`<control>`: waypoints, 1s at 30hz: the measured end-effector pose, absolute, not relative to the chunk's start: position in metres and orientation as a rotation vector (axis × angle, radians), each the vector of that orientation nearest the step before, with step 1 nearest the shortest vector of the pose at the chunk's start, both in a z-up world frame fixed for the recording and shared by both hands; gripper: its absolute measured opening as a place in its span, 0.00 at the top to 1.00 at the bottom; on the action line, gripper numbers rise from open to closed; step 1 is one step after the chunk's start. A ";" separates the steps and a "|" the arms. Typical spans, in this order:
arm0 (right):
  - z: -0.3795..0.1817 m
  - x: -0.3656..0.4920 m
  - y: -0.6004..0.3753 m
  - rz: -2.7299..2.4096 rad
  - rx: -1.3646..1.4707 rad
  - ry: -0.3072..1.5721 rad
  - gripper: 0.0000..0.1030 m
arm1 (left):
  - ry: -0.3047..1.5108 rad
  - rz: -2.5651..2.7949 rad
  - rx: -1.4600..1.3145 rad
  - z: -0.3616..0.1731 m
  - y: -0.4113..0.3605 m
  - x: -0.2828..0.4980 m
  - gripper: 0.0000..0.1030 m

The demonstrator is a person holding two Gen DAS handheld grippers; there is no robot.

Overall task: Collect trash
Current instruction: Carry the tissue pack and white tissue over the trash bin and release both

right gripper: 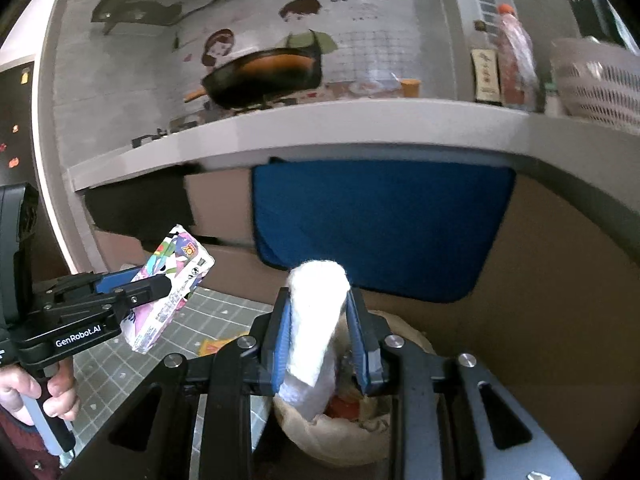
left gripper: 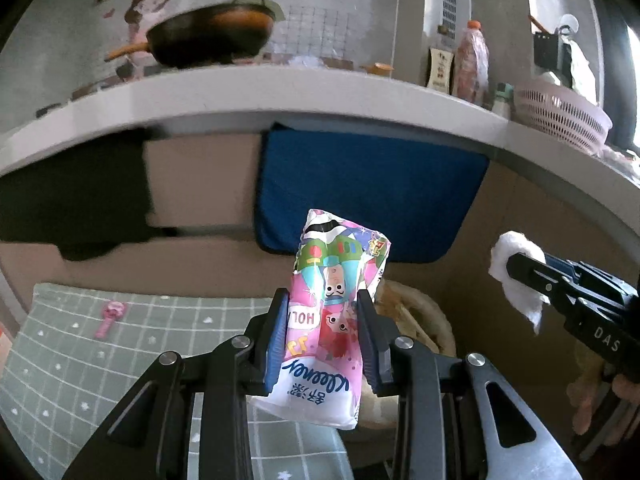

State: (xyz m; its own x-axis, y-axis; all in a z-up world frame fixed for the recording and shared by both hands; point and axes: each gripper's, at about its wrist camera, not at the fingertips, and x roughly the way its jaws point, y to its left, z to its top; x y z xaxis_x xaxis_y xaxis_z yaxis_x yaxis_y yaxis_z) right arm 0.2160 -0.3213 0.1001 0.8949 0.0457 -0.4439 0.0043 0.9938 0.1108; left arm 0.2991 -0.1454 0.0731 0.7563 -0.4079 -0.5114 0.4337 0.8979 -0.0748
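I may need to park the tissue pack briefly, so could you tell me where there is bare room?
The checked mat is bare between the pink toy and the left claw. The trash bag is already crowded, and so is the counter's right end.

Black wok (left gripper: 210,36) on the counter (left gripper: 280,88), blue cloth (left gripper: 368,188) below.

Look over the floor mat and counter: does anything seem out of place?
A small pink toy lies alone on the green checked mat, and an orange wrapper sits near the bin. Both look like stray litter. The counter shows nothing odd.
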 end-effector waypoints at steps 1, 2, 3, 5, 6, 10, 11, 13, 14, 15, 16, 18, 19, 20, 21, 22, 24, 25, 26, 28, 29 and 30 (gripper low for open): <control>0.095 0.217 -0.327 0.014 0.118 0.471 0.75 | 0.557 -0.457 0.044 0.068 -0.149 0.301 0.68; 0.091 0.218 -0.330 0.010 0.125 0.479 0.75 | 0.571 -0.455 0.038 0.063 -0.152 0.305 0.68; 0.088 0.221 -0.332 0.008 0.130 0.485 0.75 | 0.587 -0.449 0.030 0.057 -0.156 0.310 0.68; 0.079 0.225 -0.338 0.004 0.151 0.500 0.75 | 0.612 -0.439 0.023 0.048 -0.161 0.317 0.68; 0.075 0.228 -0.341 0.003 0.160 0.507 0.75 | 0.621 -0.436 0.021 0.045 -0.163 0.320 0.68; 0.062 0.238 -0.345 0.003 0.174 0.534 0.75 | 0.649 -0.413 0.010 0.031 -0.166 0.331 0.68; 0.059 0.240 -0.346 0.005 0.177 0.539 0.75 | 0.658 -0.410 0.009 0.027 -0.168 0.334 0.68; 0.052 0.246 -0.348 0.008 0.185 0.549 0.75 | 0.669 -0.409 0.012 0.023 -0.168 0.339 0.68; 0.049 0.249 -0.349 0.008 0.190 0.554 0.75 | 0.674 -0.406 0.016 0.021 -0.170 0.341 0.68; 0.047 0.251 -0.350 0.009 0.193 0.558 0.75 | 0.681 -0.406 0.017 0.018 -0.171 0.344 0.68; 0.044 0.254 -0.352 0.010 0.199 0.562 0.75 | 0.688 -0.408 0.015 0.017 -0.172 0.347 0.68; 0.040 0.259 -0.354 0.013 0.207 0.569 0.75 | 0.700 -0.412 0.009 0.012 -0.174 0.351 0.68; 0.037 0.262 -0.355 0.013 0.208 0.572 0.75 | 0.705 -0.418 0.010 0.010 -0.176 0.353 0.68; 0.037 0.264 -0.354 0.013 0.209 0.574 0.75 | 0.710 -0.420 0.011 0.009 -0.178 0.356 0.68; 0.035 0.265 -0.355 0.014 0.210 0.578 0.75 | 0.716 -0.422 0.013 0.007 -0.180 0.359 0.68; 0.033 0.268 -0.356 0.015 0.211 0.582 0.75 | 0.723 -0.426 0.015 0.004 -0.182 0.362 0.67; 0.029 0.271 -0.359 0.012 0.213 0.589 0.75 | 0.737 -0.435 0.013 -0.001 -0.186 0.367 0.67; 0.026 0.273 -0.361 0.010 0.216 0.593 0.75 | 0.744 -0.443 0.009 -0.003 -0.188 0.371 0.67; 0.024 0.275 -0.362 0.010 0.220 0.596 0.75 | 0.748 -0.447 0.004 -0.004 -0.189 0.373 0.67; 0.020 0.279 -0.365 0.009 0.227 0.604 0.75 | 0.756 -0.461 -0.002 -0.007 -0.192 0.380 0.67; 0.017 0.281 -0.367 0.008 0.230 0.608 0.75 | 0.761 -0.472 -0.004 -0.008 -0.194 0.382 0.67; 0.016 0.283 -0.368 0.006 0.234 0.612 0.74 | 0.768 -0.491 -0.011 -0.009 -0.197 0.386 0.67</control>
State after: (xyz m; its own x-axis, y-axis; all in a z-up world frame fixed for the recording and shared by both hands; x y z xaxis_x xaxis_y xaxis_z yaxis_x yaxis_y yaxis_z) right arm 0.2829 -0.3684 0.0158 0.8192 0.0746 -0.5686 0.0634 0.9736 0.2192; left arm 0.3861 -0.1968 -0.0095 0.6125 -0.4293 -0.6638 0.4217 0.8877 -0.1850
